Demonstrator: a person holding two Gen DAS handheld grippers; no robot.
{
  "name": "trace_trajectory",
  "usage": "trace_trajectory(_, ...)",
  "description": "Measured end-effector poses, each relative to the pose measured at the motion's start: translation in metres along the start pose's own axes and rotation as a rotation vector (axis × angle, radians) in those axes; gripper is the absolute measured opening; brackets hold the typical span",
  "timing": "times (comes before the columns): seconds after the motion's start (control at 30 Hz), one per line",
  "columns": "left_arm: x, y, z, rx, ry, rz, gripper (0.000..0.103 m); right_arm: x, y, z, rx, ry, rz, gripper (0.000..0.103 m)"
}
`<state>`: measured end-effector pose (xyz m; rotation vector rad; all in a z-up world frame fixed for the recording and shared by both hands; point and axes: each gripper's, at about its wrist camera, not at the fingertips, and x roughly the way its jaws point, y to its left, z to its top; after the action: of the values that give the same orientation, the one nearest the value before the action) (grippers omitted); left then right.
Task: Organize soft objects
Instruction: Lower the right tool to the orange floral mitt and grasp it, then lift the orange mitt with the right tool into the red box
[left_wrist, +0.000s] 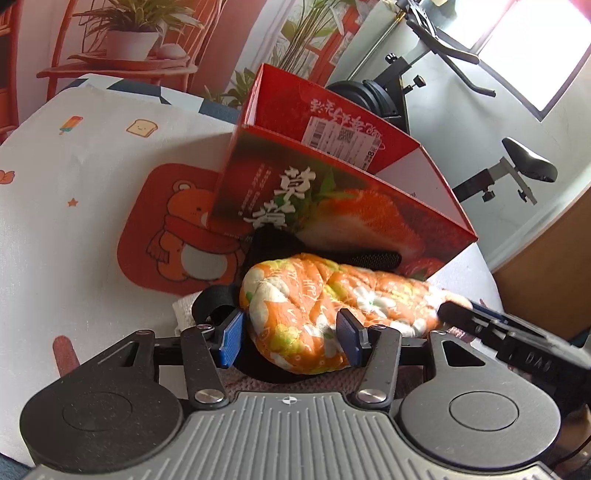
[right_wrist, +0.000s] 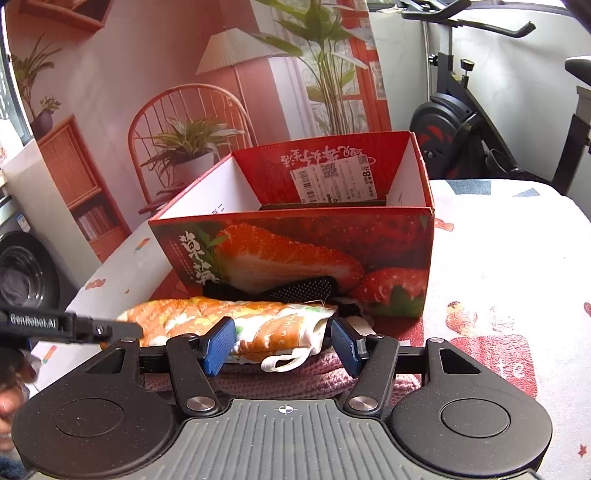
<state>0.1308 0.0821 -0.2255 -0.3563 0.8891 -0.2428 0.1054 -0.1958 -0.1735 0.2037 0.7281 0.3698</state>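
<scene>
Tablecloth (left_wrist: 74, 177) bears orange quilted mitt (left_wrist: 314, 306), lengthwise along strawberry box (left_wrist: 332, 206).

Both claws point downward, side by side: the left claw (left_wrist: 291, 338) and right claw (right_wrist: 282, 345) each half spread, blue pads apart.

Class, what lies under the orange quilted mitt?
Under the mitt show a pink knit and a black strap. The mitt hides how far each runs.
</scene>
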Motion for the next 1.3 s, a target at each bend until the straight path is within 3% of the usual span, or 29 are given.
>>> trace_trajectory(0.07,0.002,0.002,-0.002,-0.005,0.0,0.0,0.056,0.001,0.0,0.0,0.002,-0.003,0.003,0.055)
trace_trajectory(0.37,-0.003,0.001,-0.011,0.003,-0.025,-0.02,0.051,0.002,0.002,-0.005,-0.021,0.025,0.04,0.033)
trace_trajectory(0.5,-0.005,-0.001,-0.01,0.011,-0.032,-0.039,0.049,-0.004,0.004,-0.007,-0.032,0.037,0.055,0.029)
trace_trajectory(0.57,-0.007,-0.001,-0.01,0.012,-0.037,-0.046,0.047,-0.007,0.005,-0.008,-0.033,0.04,0.062,0.028)
trace_trajectory(0.63,-0.008,-0.001,-0.011,0.01,-0.049,-0.026,0.032,-0.01,0.006,-0.009,-0.035,0.04,0.065,0.027)
trace_trajectory(0.73,-0.011,0.002,-0.013,-0.007,-0.058,-0.021,0.024,-0.012,0.005,-0.01,-0.024,0.046,0.08,0.028)
trace_trajectory(1.1,-0.001,0.001,-0.022,0.037,-0.022,0.016,0.024,-0.012,-0.001,-0.014,0.025,0.023,0.069,0.041)
trace_trajectory(1.17,0.002,0.004,-0.024,0.036,-0.013,0.016,0.024,-0.012,-0.004,-0.014,0.047,0.014,0.075,0.041)
trace_trajectory(1.3,0.005,0.008,-0.027,0.016,-0.003,0.008,0.024,-0.003,-0.004,-0.019,0.071,0.039,0.096,0.028)
